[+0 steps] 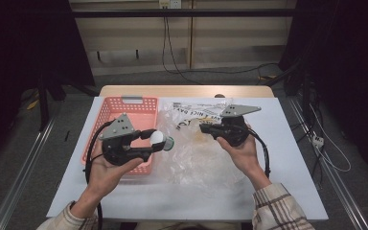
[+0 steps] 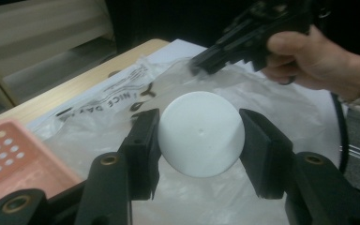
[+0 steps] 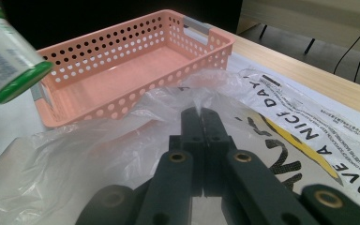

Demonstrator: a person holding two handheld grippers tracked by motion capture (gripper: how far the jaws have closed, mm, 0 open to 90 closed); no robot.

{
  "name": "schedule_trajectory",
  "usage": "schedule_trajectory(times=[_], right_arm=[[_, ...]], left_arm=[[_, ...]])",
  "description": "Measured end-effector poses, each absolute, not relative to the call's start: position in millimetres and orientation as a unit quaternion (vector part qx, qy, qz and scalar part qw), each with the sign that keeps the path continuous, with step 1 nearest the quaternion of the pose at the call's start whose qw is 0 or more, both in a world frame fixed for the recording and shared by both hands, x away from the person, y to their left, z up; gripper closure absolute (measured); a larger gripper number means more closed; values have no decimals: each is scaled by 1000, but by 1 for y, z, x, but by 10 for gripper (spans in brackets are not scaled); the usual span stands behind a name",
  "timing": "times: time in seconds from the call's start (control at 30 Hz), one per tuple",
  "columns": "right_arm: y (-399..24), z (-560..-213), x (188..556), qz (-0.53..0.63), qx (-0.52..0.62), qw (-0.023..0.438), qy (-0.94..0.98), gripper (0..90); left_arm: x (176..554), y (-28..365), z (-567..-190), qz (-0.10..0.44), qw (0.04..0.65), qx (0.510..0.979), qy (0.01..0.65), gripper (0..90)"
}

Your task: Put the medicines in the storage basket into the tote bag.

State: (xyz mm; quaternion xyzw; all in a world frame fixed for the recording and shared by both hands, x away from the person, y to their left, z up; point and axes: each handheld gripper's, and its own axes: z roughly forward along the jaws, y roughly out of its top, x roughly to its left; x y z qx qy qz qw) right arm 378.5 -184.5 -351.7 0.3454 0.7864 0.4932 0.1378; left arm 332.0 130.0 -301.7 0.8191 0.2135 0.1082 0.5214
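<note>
Looks like the unpacking is about halfway: the left tool (image 1: 156, 142) has the bottle (image 1: 161, 140) clamped by its white cap end, held in the air at center-left of the high view, between the basket (image 1: 106, 111) and the bag (image 1: 191, 158). So it's out of the bag but not in the basket yet, which sits empty at the left of the desk (image 1: 292, 143). The right tool (image 3: 201, 123) has its jaws pressed together on a pinch of the bag's plastic, holding it up. My guess at what's left: swing the bottle over the basket and drop it in.
</note>
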Motion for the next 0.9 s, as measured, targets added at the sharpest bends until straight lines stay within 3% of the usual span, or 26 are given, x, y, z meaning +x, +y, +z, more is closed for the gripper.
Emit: schedule_trajectory(times=[0.43,0.73,0.9], right_arm=[[-184,-354,380,491,348,136,787,900],[-184,-355,381,489,347,133,789,900],[-186,-355,380,492,348,134,787,900]], left_arm=[[318,83,-297,80,527,828,175,512],[340,34,-324,41,497,847,184,512],[349,14,-341,48,465,864,185,511]])
